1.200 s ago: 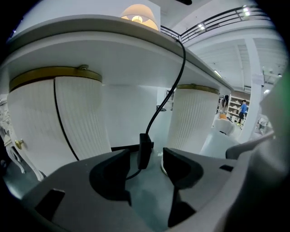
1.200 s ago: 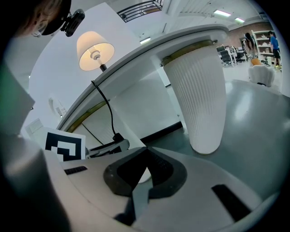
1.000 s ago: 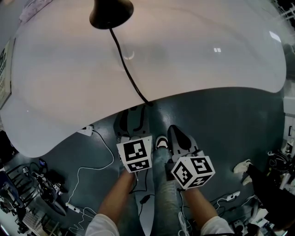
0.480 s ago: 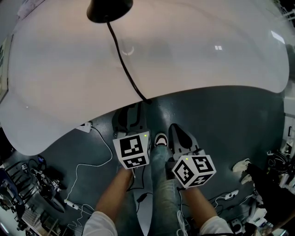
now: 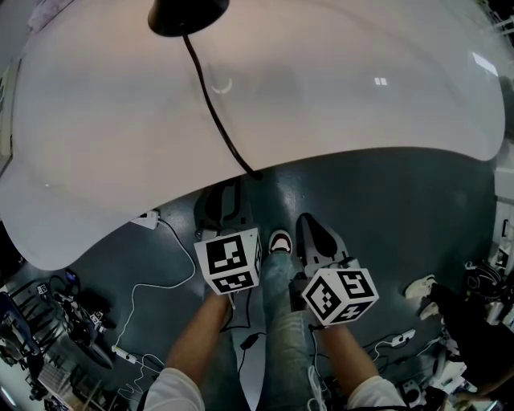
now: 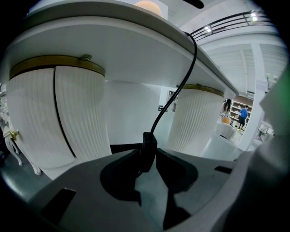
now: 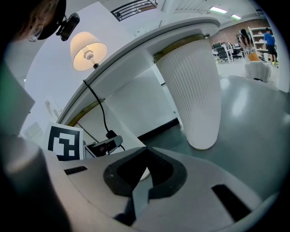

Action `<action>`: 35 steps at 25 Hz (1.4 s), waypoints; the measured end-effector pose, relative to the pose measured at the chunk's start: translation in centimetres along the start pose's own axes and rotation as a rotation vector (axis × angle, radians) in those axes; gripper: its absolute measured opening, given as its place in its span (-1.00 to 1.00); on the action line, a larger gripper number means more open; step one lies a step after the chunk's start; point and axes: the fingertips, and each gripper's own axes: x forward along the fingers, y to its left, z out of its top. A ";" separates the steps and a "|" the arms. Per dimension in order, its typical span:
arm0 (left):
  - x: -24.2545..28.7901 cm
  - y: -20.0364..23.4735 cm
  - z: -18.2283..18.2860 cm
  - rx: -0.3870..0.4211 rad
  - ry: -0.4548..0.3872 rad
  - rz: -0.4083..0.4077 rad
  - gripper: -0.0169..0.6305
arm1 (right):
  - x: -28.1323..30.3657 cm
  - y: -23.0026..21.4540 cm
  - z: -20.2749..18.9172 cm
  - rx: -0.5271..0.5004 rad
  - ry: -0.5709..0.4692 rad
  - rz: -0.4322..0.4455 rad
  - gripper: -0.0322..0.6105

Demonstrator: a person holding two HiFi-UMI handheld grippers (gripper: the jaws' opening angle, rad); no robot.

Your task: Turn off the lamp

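The lamp's black base [image 5: 189, 14] stands on the white table [image 5: 337, 96]. Its black cord [image 5: 217, 112] runs over the table's edge and hangs below. In the right gripper view the lamp's shade [image 7: 88, 50] glows, lit. My left gripper [image 6: 147, 157] is below the table edge. Its jaws have just been closing, and they now press on the cord's black inline switch [image 6: 148, 141] from both sides. In the head view the left gripper [image 5: 229, 201] sits under the cord's drop. My right gripper [image 7: 145, 152] is shut with nothing in it, just right of the left one [image 5: 312, 234].
Ribbed white table pedestals [image 6: 59, 118] [image 7: 192, 90] stand beyond the grippers. On the grey floor lie white cables and a power strip [image 5: 147, 222], with dark clutter at the left [image 5: 72, 321]. The person's shoe [image 5: 280, 242] shows between the grippers. People stand far off [image 6: 244, 115].
The head view has shifted slightly. Both grippers keep their places below the table edge.
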 end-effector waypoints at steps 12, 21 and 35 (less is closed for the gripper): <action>-0.7 -0.3 0.1 -0.002 -0.024 -0.009 -0.65 | -0.4 0.1 -0.4 0.009 -0.001 0.006 -0.90; -1.4 0.3 0.3 -0.003 -0.035 -0.016 -0.67 | -0.6 0.6 -0.3 0.014 -0.009 0.001 -0.90; -1.4 0.0 0.3 -0.008 -0.041 -0.042 -0.70 | -0.6 0.2 -0.3 0.018 -0.010 0.001 -0.90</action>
